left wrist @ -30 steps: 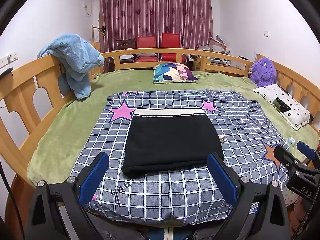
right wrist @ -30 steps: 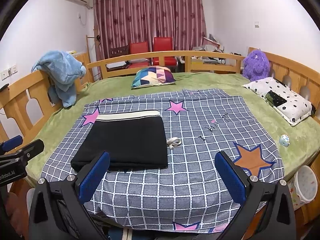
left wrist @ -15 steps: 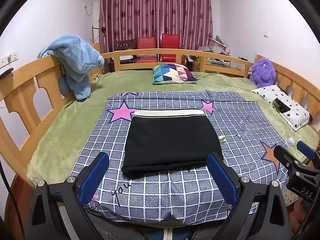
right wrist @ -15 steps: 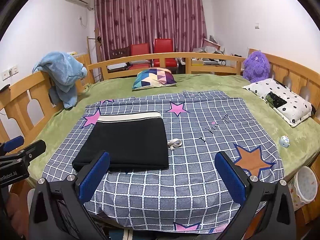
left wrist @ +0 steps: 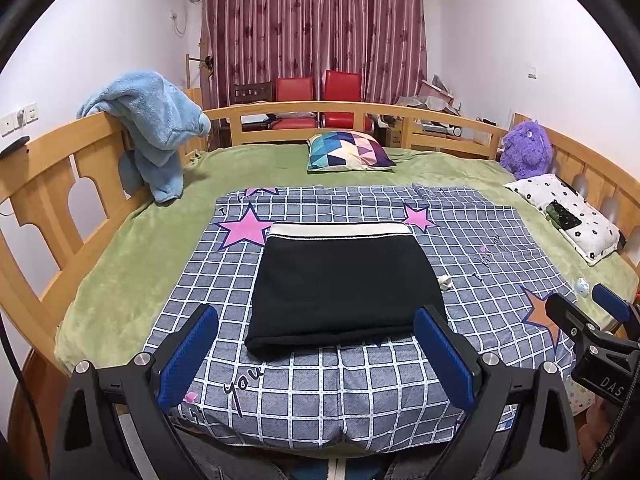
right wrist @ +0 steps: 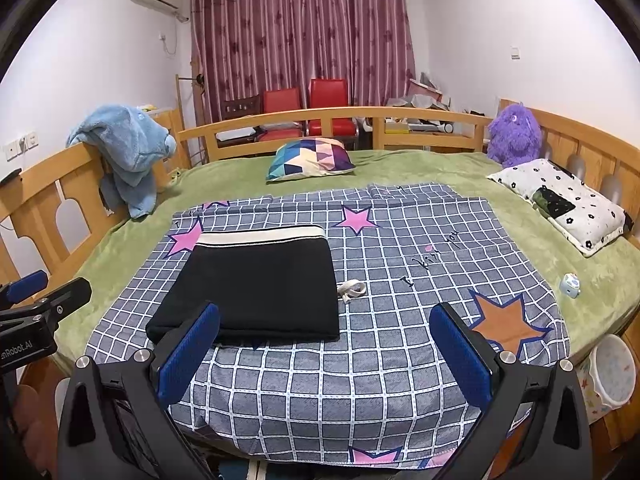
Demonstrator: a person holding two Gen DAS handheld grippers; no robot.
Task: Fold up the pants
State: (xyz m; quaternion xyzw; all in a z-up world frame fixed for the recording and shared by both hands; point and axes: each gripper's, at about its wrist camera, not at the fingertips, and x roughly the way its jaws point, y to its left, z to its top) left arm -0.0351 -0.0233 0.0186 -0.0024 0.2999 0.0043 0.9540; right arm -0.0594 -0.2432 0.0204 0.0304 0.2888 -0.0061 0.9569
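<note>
Pants folded — legs hidden underneath

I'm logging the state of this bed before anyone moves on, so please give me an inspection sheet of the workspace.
Surface: checked blanket spread over green bedding.
Job's things: black pants folded into a rectangle, white waistband at the far edge.
Clutter: white drawstring beside the pants; small toy; patterned cushion; dotted pillow.
Grippers: left gripper and right gripper open, holding nothing, clear of the pants.
Cables: nothing seen on the bed.
Surroundings: blue towel over wooden rail, purple plush, red chairs, curtains.
</note>
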